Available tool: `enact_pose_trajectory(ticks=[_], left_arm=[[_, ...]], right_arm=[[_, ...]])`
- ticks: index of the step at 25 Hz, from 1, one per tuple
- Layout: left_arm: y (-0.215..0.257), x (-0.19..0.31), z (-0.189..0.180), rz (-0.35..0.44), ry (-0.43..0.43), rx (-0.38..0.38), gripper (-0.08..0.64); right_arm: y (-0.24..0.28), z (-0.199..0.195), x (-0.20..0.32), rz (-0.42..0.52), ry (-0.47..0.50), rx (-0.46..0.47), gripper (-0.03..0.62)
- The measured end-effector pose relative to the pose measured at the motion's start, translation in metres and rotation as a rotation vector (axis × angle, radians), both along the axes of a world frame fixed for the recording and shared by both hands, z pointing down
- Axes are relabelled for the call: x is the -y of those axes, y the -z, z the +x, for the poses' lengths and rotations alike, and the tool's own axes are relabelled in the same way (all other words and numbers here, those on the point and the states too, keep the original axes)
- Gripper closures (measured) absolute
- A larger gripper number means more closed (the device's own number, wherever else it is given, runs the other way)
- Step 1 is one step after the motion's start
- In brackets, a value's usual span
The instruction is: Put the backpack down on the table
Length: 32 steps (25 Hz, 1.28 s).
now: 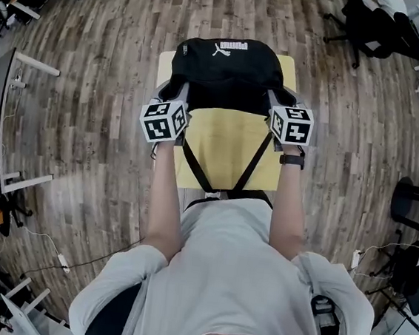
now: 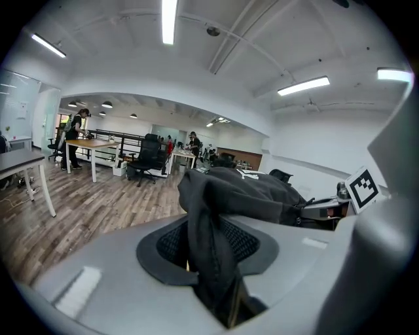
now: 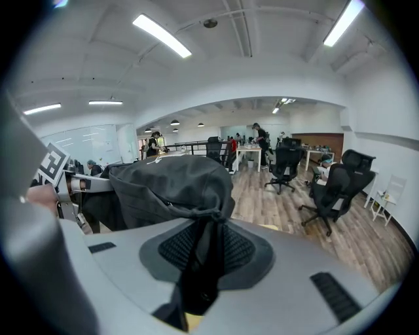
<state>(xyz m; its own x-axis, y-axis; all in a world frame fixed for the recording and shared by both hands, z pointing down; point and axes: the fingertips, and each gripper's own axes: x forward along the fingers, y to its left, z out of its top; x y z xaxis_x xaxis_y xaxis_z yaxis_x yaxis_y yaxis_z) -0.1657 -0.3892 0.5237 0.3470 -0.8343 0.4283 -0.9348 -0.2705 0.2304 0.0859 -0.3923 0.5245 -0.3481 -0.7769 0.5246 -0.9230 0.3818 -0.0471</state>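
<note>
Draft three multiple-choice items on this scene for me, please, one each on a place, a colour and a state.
1. Where is the backpack relative to the table?
A. at its near edge
B. at its far end, away from the person
C. wholly off its left side

2. What colour is the table top?
A. yellow
B. white
C. red

3. In what state are the left gripper and the right gripper?
A. both open and empty
B. only the left one is shut on the backpack
C. both are shut on the backpack

Answers:
1 B: the head view shows the backpack at the far end, with bare table top nearer the person.
2 A: the bare top is plainly yellow.
3 C: each gripper view shows black fabric pinched between the pads.
</note>
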Motion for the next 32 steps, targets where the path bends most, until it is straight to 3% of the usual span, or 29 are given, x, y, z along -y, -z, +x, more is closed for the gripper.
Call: enact_pose_trajectory(ticks=[14, 32], left_arm=[[-0.099, 0.048, 0.003, -0.186, 0.047, 0.025, 0.443], [-0.198, 0.055, 0.014, -0.365, 0.099, 0.022, 0.442]], right_arm=[[-0.1, 0.003, 0.058, -0.189, 0.026, 0.002, 0.502], [-0.192, 0.016, 0.072, -0.351, 0.034, -0.012, 0.495]])
